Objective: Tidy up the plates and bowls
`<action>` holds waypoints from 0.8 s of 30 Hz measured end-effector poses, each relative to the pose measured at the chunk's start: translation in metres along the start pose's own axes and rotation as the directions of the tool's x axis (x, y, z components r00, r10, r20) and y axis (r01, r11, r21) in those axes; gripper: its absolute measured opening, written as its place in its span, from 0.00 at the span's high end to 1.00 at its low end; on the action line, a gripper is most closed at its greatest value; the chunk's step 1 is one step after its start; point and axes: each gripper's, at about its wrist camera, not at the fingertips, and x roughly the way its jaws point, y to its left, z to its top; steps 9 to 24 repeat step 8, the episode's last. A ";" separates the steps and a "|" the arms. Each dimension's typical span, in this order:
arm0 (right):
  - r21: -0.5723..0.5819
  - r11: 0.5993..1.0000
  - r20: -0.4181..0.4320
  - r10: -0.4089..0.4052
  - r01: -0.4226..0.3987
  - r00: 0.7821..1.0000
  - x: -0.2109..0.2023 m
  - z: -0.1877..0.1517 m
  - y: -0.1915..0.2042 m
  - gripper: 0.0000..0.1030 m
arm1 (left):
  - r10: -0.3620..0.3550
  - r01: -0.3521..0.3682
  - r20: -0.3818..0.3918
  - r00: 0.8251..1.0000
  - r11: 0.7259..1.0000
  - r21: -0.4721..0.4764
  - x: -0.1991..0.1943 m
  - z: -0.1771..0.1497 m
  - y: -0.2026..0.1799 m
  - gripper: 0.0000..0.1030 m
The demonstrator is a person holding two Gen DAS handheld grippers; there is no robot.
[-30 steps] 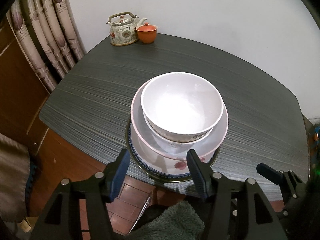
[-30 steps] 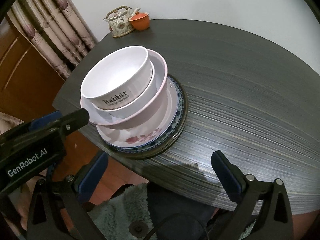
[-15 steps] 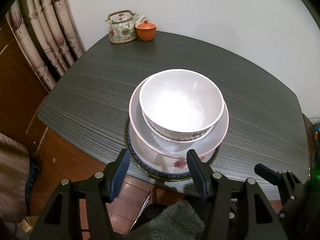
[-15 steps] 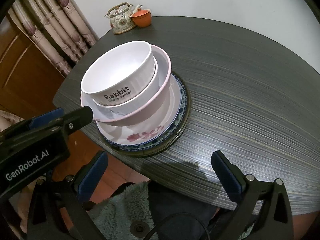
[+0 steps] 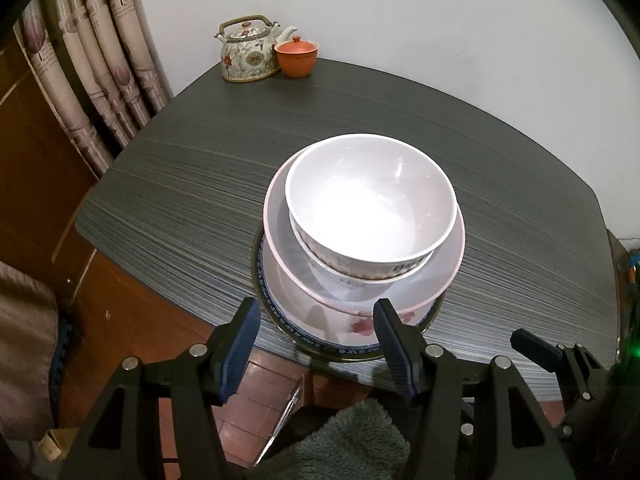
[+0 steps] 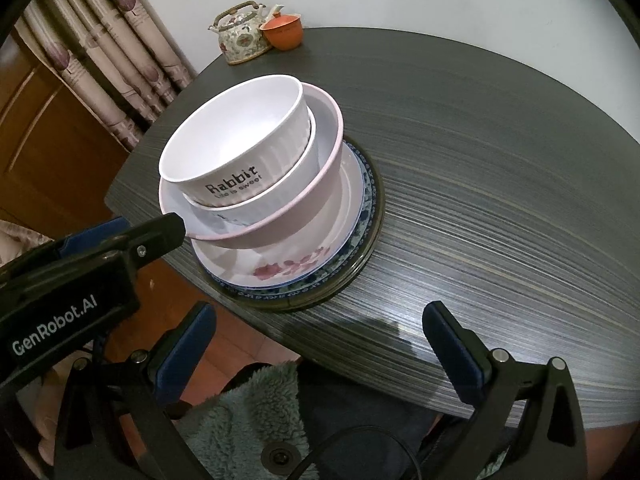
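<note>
One stack of dishes stands near the front edge of the dark table [image 5: 192, 184]. On top is a white bowl [image 5: 372, 208] marked "Rabbit" [image 6: 234, 186], nested in a second white bowl [image 6: 280, 184]. Both sit in a wide pink-rimmed bowl [image 6: 324, 176]. Under that lie a floral plate [image 6: 288, 268], a blue-patterned plate [image 6: 370, 200] and a dark-rimmed plate [image 6: 360, 264]. My left gripper [image 5: 318, 340] is open just in front of the stack, holding nothing. My right gripper [image 6: 320, 344] is open wide to the stack's front right, also holding nothing.
A floral teapot [image 5: 248, 54] and an orange lidded cup [image 5: 297, 58] stand at the table's far corner by the white wall. Curtains [image 5: 100, 60] and wooden panels are on the left. A person's teal fleece garment [image 6: 240, 412] is below the table edge.
</note>
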 end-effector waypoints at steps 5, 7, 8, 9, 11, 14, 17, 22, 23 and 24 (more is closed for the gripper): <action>-0.002 1.000 0.000 0.000 0.000 1.000 0.001 0.000 0.000 0.01 | -0.002 0.002 0.000 1.000 1.000 -0.002 -0.001 -0.001 0.000 0.42; -0.004 1.000 -0.001 0.001 -0.001 1.000 0.001 0.000 0.000 0.01 | -0.001 0.001 -0.001 1.000 1.000 -0.001 -0.001 -0.001 0.000 0.42; -0.005 1.000 -0.001 0.001 -0.001 1.000 0.001 0.000 0.000 0.01 | 0.000 0.000 -0.003 1.000 1.000 -0.001 -0.001 -0.001 0.001 0.42; -0.005 1.000 -0.001 0.001 -0.001 1.000 0.001 0.000 0.000 0.01 | 0.000 0.000 -0.003 1.000 1.000 -0.001 -0.001 -0.001 0.001 0.42; -0.005 1.000 -0.001 0.001 -0.001 1.000 0.001 0.000 0.000 0.01 | 0.000 0.000 -0.003 1.000 1.000 -0.001 -0.001 -0.001 0.001 0.42; -0.005 1.000 -0.001 0.001 -0.001 1.000 0.001 0.000 0.000 0.01 | 0.000 0.000 -0.003 1.000 1.000 -0.001 -0.001 -0.001 0.001 0.42; -0.005 1.000 -0.001 0.001 -0.001 1.000 0.001 0.000 0.000 0.01 | 0.000 0.000 -0.003 1.000 1.000 -0.001 -0.001 -0.001 0.001 0.42; -0.005 1.000 -0.001 0.001 -0.001 1.000 0.001 0.000 0.000 0.01 | 0.000 0.000 -0.003 1.000 1.000 -0.001 -0.001 -0.001 0.001 0.42; -0.005 1.000 -0.001 0.001 -0.001 1.000 0.001 0.000 0.000 0.01 | 0.000 0.000 -0.003 1.000 1.000 -0.001 -0.001 -0.001 0.001 0.42; -0.005 1.000 -0.001 0.001 -0.001 1.000 0.001 0.000 0.000 0.01 | 0.000 0.000 -0.003 1.000 1.000 -0.001 -0.001 -0.001 0.001 0.42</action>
